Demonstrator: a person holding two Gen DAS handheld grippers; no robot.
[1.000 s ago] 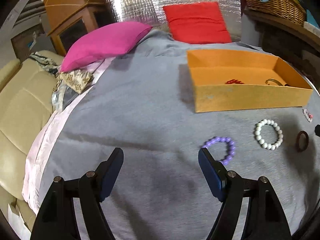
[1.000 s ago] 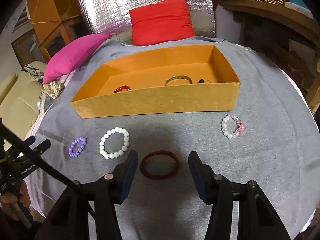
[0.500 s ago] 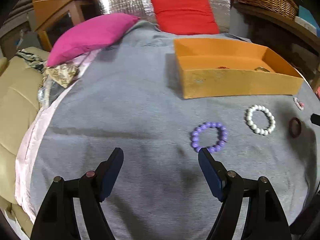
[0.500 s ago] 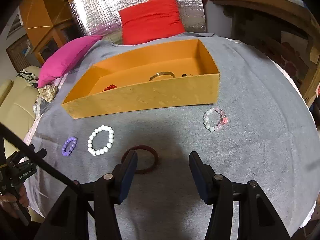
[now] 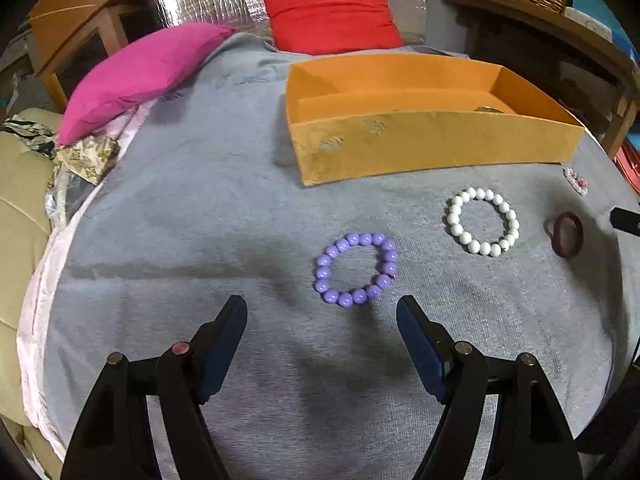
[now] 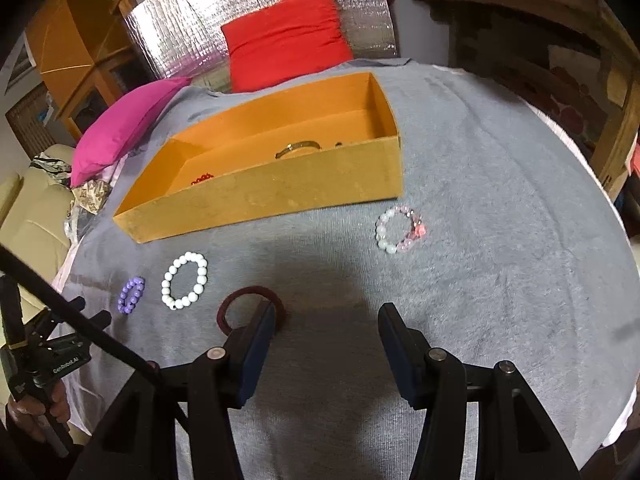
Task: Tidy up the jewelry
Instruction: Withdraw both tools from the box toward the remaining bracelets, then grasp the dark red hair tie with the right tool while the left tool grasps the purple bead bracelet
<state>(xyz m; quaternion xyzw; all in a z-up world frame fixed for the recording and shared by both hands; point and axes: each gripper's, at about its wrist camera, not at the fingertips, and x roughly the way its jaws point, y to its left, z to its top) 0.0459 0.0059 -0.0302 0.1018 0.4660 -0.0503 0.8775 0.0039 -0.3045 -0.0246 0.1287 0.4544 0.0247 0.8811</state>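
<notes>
While four bracelets lie loose on the grey cloth in front of the orange box (image 6: 280, 196), the nearest job looks to be the purple bead bracelet (image 5: 356, 269), flat on the cloth just ahead of the left tool (image 5: 322, 316) and a little to its right. I'd judge it light and floppy, hard round beads on a stretchy cord, so the beads may roll or slip out of flat pads; taking it across one side of the ring, over a bead or two, seems safer than trying to span the whole loop. The left tool stands wide open and holds nothing. Next along the row is the white bead bracelet (image 5: 483, 221), much the same kind but with bigger beads, then the dark red bangle (image 6: 251, 309), which looks stiff and smooth and is partly hidden behind the left finger of the right tool (image 6: 327, 322). That tool is about half open, also empty, pointing at bare cloth between the bangle and the pink and white bracelet (image 6: 400, 229), which lies close to the box's right corner. Inside the box a gold bangle (image 6: 298, 148) and something of red beads (image 6: 202, 178) already rest. Behind are a magenta pillow (image 5: 140, 76) and a red cushion (image 5: 330, 12).
</notes>
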